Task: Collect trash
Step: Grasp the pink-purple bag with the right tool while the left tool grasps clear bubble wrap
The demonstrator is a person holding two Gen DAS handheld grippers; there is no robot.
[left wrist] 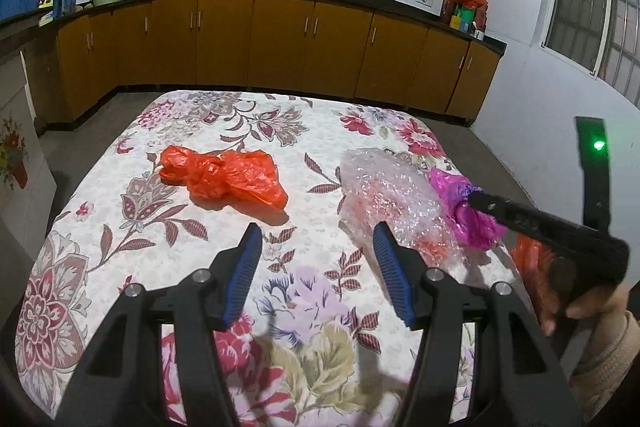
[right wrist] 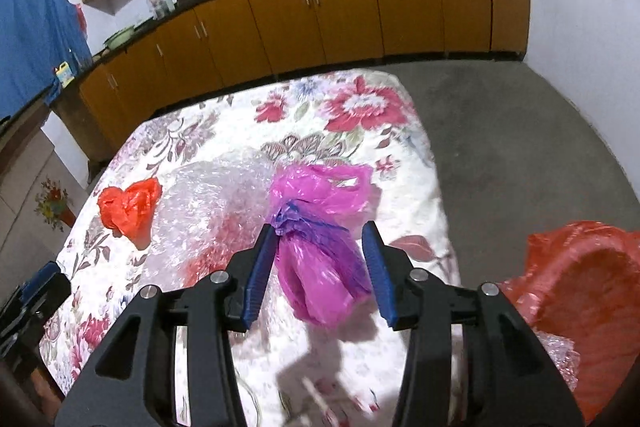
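A crumpled orange plastic bag [left wrist: 224,179] lies on the floral tablecloth [left wrist: 120,227], ahead and left of my left gripper [left wrist: 318,231]. That gripper hovers open over bare cloth with nothing between its fingers. A wad of clear bubble wrap [left wrist: 392,195] sits just past its right fingertip. My right gripper [right wrist: 320,231] straddles a pink plastic bag [right wrist: 316,267] near the table's right edge. The left pad touches the bag's purple knot, while the right pad stands slightly apart from it. In the left wrist view the right gripper [left wrist: 474,198] reaches into the pink bag [left wrist: 460,211] from the right.
A red bag-lined bin [right wrist: 580,287] stands off the table's right side with some bubble wrap [right wrist: 560,351] in it. Orange cabinets [left wrist: 280,43] and a dark counter run along the far wall. Grey floor [right wrist: 520,147] lies to the right of the table.
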